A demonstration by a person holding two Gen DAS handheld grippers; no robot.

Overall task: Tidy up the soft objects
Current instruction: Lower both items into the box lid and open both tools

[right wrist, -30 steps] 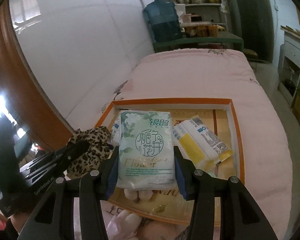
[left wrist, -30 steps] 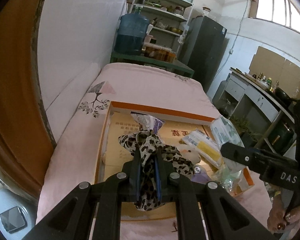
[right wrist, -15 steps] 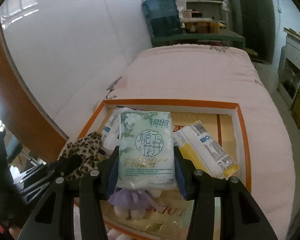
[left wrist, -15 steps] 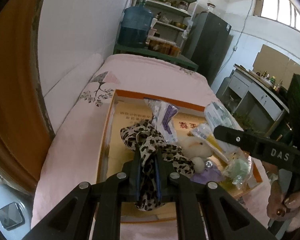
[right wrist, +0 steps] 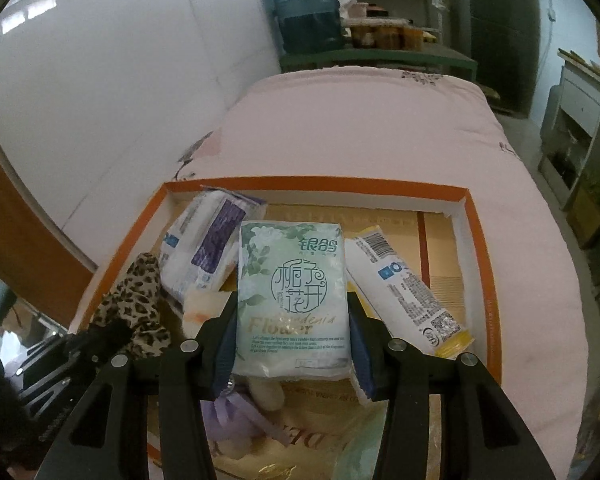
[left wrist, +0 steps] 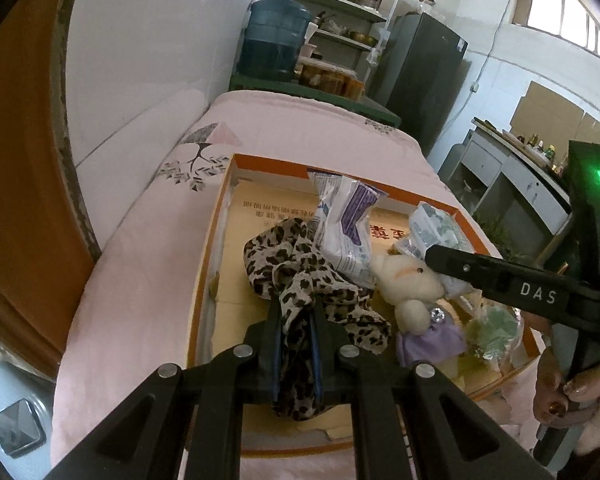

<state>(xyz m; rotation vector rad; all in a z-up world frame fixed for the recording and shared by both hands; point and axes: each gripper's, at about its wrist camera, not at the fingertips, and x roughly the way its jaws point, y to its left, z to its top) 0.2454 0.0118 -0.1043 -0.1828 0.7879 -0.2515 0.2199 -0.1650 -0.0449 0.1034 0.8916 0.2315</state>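
My left gripper (left wrist: 296,344) is shut on a leopard-print cloth (left wrist: 296,280) that hangs over the near left part of the orange-rimmed box (left wrist: 204,280). My right gripper (right wrist: 292,344) is shut on a pale green tissue pack (right wrist: 294,296), held above the box (right wrist: 476,240). That gripper also shows in the left wrist view as a black arm (left wrist: 500,280) with a person's hand (left wrist: 560,396) on it. Inside the box lie a white plush toy in a purple dress (left wrist: 412,296), a purple-and-white pack (right wrist: 204,252) and a yellow-and-white pack (right wrist: 404,288). The leopard cloth (right wrist: 136,300) appears at left in the right wrist view.
The box rests on a bed with a pink cover (right wrist: 360,128), against a white wall (right wrist: 120,60). A blue water jug (left wrist: 274,36) and shelves stand beyond the bed's far end. A dark fridge (left wrist: 420,76) and a grey cabinet (left wrist: 500,184) stand to the right.
Both grippers have sunk closer over the box, each with its load. The plush toy and the purple-and-white pack now show more fully beneath them.
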